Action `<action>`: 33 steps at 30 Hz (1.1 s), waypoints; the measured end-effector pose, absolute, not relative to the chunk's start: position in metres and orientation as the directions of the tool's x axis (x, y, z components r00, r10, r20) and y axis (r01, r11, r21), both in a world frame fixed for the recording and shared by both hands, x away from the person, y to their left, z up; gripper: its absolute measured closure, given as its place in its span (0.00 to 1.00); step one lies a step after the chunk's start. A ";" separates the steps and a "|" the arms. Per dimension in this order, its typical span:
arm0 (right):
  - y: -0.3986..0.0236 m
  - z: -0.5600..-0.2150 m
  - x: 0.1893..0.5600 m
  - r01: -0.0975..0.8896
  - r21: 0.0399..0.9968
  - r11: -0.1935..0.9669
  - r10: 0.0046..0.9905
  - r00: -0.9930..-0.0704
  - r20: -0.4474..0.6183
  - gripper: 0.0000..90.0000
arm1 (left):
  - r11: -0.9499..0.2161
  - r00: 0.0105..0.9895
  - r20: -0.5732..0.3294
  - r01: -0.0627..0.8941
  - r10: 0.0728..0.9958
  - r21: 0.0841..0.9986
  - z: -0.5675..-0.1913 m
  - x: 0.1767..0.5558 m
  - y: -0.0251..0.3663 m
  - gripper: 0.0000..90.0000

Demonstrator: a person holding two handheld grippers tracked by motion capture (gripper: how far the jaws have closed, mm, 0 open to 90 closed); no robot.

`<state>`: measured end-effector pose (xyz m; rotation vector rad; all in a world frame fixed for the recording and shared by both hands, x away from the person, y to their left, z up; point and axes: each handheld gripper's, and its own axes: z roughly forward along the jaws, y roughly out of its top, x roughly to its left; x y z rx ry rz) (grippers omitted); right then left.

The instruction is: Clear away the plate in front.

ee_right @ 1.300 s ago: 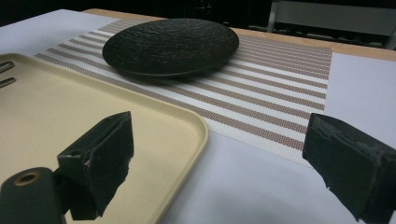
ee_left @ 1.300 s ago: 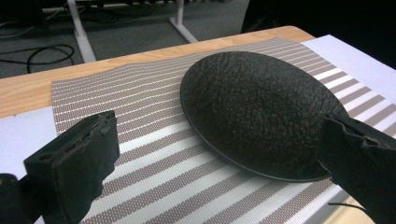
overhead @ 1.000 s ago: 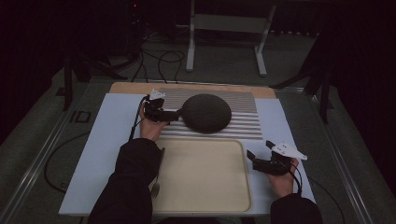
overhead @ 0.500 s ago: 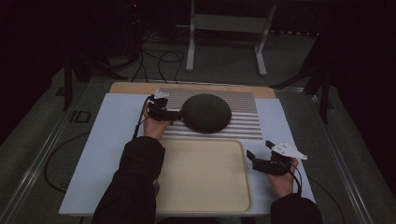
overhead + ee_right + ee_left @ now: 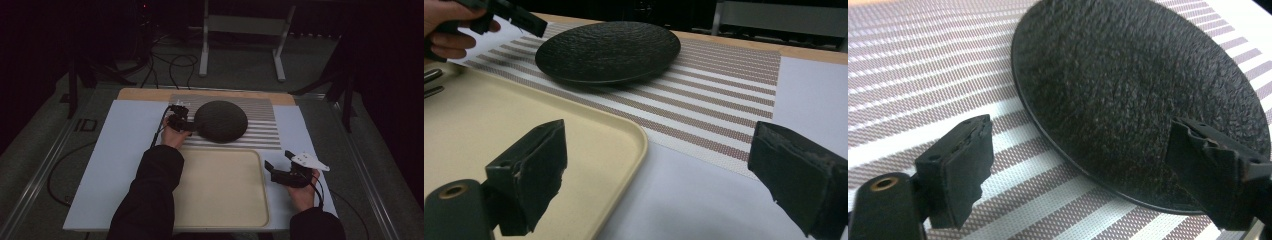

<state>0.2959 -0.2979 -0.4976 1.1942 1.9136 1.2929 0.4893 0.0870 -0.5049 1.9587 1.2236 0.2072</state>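
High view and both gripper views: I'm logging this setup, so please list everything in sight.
Plate: one, black, textured, on the striped mat.
Striped mat: one, white and brown, far half of the table.
Tray: one, cream, near the person, nothing on it.
Table cover: one, pale blue-white.
Metal stand: one, grey, on the floor beyond.
Left gripper: black, jaws open at the plate's edge.
Right gripper: black, jaws open, beside the tray.

The plate (image 5: 220,121) lies on the mat (image 5: 265,131) along the tabletop's far edge; the tray (image 5: 220,187) sits at the near edge.
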 end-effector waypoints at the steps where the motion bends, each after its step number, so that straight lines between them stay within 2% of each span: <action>1: -0.298 -0.498 0.296 0.371 0.916 0.149 0.884 -0.465 0.045 0.10 | -0.214 0.520 -0.267 0.689 0.812 0.692 -0.507 0.489 0.086 0.16; 5: -0.298 -0.497 0.296 0.371 0.917 0.149 0.884 -0.466 0.045 0.10 | -0.219 0.518 -0.289 0.713 0.805 0.666 -0.513 0.491 0.081 0.18; 12: -0.299 -0.497 0.296 0.370 0.918 0.147 0.884 -0.465 0.045 0.10 | -0.213 0.498 -0.312 0.743 0.809 0.634 -0.518 0.493 0.080 0.33; 18: -0.298 -0.497 0.296 0.369 0.917 0.149 0.884 -0.465 0.044 0.10 | -0.210 0.497 -0.339 0.758 0.799 0.617 -0.519 0.494 0.080 0.35; 22: -0.298 -0.497 0.296 0.371 0.917 0.149 0.884 -0.465 0.044 0.10 | -0.176 0.496 -0.421 0.780 0.759 0.600 -0.520 0.496 0.080 0.40; 23: -0.298 -0.497 0.296 0.371 0.917 0.149 0.884 -0.465 0.045 0.10 | -0.169 0.491 -0.429 0.783 0.759 0.598 -0.520 0.496 0.080 0.37; 26: -0.298 -0.498 0.296 0.371 0.917 0.149 0.884 -0.465 0.045 0.10 | -0.131 0.470 -0.474 0.799 0.745 0.586 -0.521 0.496 0.084 0.38; 33: -0.298 -0.498 0.296 0.375 0.915 0.149 0.885 -0.463 0.045 0.10 | -0.089 0.477 -0.524 0.794 0.705 0.602 -0.515 0.494 0.088 0.44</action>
